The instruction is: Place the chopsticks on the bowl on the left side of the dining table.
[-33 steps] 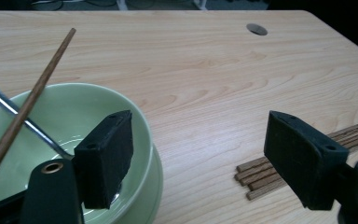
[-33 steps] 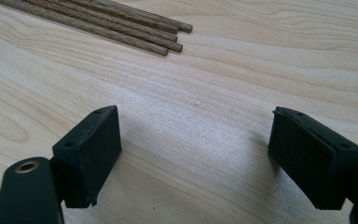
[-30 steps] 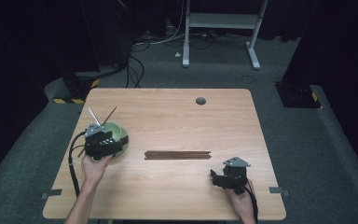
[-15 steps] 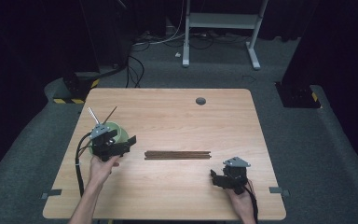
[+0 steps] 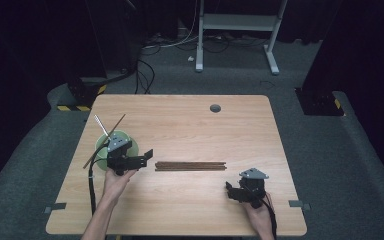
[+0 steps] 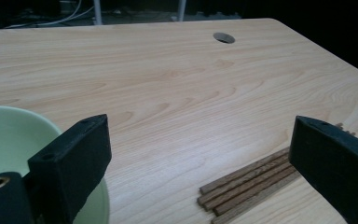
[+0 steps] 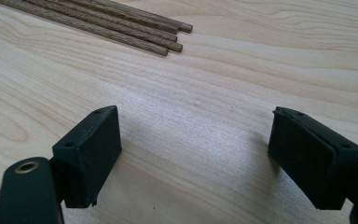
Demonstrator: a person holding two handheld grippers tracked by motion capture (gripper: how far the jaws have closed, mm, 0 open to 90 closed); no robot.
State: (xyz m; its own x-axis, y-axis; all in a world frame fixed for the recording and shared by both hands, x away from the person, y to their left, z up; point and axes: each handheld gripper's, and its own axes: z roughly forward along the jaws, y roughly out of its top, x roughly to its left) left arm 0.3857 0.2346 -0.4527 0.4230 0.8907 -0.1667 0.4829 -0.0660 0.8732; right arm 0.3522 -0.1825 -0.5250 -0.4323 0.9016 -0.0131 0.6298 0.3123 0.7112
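Chopsticks [image 5: 190, 165] lie bundled mid-worktop [image 5: 190, 120]. The left hand-held gripper [image 5: 147, 156], jaws just opened wide and empty, points right from beside the green bowl [image 5: 130, 142]. The right hand-held gripper [image 5: 228, 190] rests near-right, jaws apart.

My left gripper [image 5: 149, 153] is a chunky black body with a grey three-cornered plate [image 5: 118, 143] fixed on top, and a black cable [image 5: 91, 182] trails from it back along my bare forearm. My right gripper [image 5: 227, 186] is built the same: black housing, a grey triangular plate [image 5: 253, 173] and a black cable [image 5: 271, 220] running toward my wrist. I wear no sleeves. Up close, each jaw ends in a blocky matt black pad [image 6: 77, 156] with small round holes in its face, and a brass-coloured ringed socket [image 7: 26, 166] sits on the rounded black part below.
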